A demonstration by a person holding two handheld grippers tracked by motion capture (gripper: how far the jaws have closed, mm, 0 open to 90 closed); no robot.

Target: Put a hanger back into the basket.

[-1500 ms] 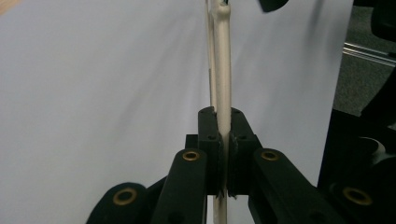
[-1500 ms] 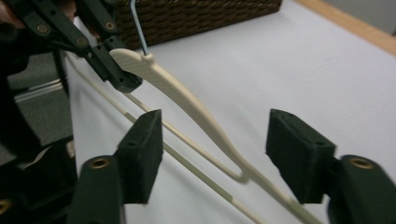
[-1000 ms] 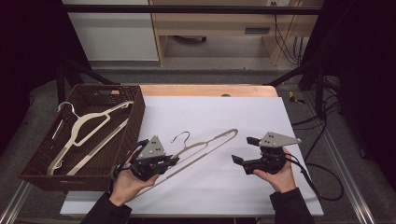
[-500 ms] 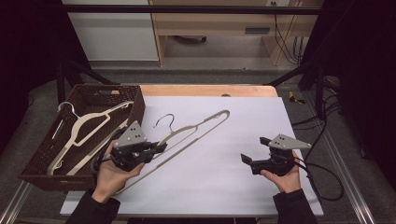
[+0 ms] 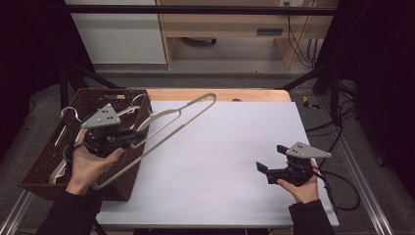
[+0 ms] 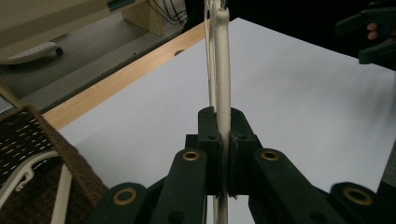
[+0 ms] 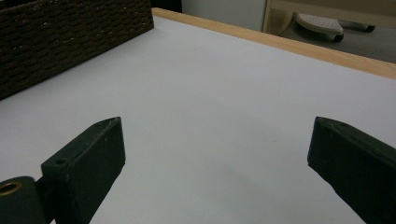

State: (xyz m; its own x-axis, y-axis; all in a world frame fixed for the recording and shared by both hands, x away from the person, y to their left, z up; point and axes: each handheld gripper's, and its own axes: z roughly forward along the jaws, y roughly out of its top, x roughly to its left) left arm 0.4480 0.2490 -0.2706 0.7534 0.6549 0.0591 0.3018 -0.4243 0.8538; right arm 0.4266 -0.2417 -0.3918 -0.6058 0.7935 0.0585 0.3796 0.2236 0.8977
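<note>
Judging risk, we see the left gripper [image 5: 128, 138] clamping a hanger [image 5: 183, 115] (right gripper [image 5: 264, 169] open, empty); its hook may snag the basket [image 5: 36, 171] rim.

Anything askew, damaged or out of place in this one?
Nothing stands out. The left gripper holds a hanger tilted over the basket's edge; other hangers lie inside. The right gripper is open above the white sheet.
</note>
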